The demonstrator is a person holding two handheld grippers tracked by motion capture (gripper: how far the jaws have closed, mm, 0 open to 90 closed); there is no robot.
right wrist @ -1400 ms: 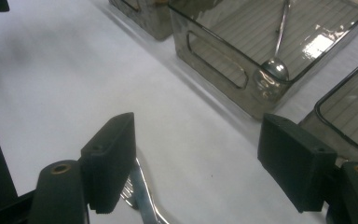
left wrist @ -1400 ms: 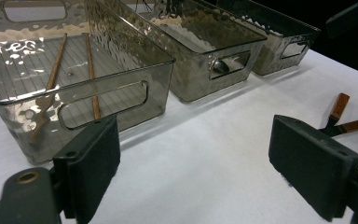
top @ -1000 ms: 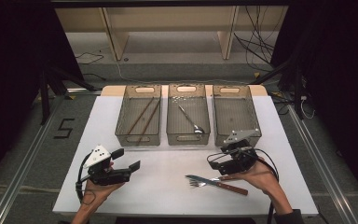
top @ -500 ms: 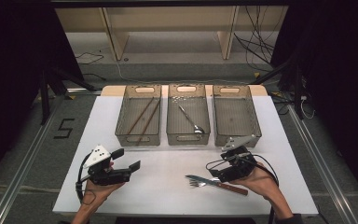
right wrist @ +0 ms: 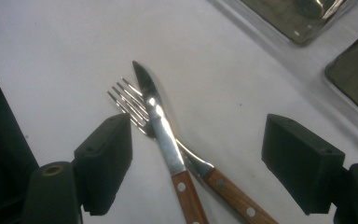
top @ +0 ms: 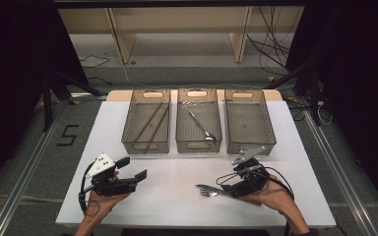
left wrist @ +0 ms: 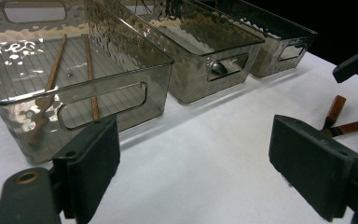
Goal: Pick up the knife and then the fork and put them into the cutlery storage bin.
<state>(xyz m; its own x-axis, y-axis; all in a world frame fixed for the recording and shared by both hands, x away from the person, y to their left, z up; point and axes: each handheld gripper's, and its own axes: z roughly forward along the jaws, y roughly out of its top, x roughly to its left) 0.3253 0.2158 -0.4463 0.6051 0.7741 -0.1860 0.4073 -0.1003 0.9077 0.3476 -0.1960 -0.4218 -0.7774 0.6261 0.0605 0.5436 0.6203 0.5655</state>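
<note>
**White table, three bins, crossed cutlery**

White table (top: pixel 177 196), high view: three clear bins in a row. Left bin (top: pixel 146 123): two chopsticks (top: pixel 150 123). Middle bin (top: pixel 198 123): one spoon (top: pixel 199 124). Right bin (top: pixel 249 125): contents not discernible. Left gripper (top: pixel 134 169), near the front left: jaws spread wide, holding nothing. Right gripper (top: pixel 226 189), front right: low over one fork (top: pixel 207 191) and one knife, which is hard to separate at this size.

Left gripper view: jaws wide apart, bare table between them; two chopsticks lengthwise in the nearest bin; two wooden handles (left wrist: pixel 335 112) at far right.

Right gripper view: jaws spread, straddling the knife (right wrist: pixel 161 121) lying across the fork's neck, touching neither. Both long axes run diagonally, tips toward upper left, wooden handles toward the camera.
</note>
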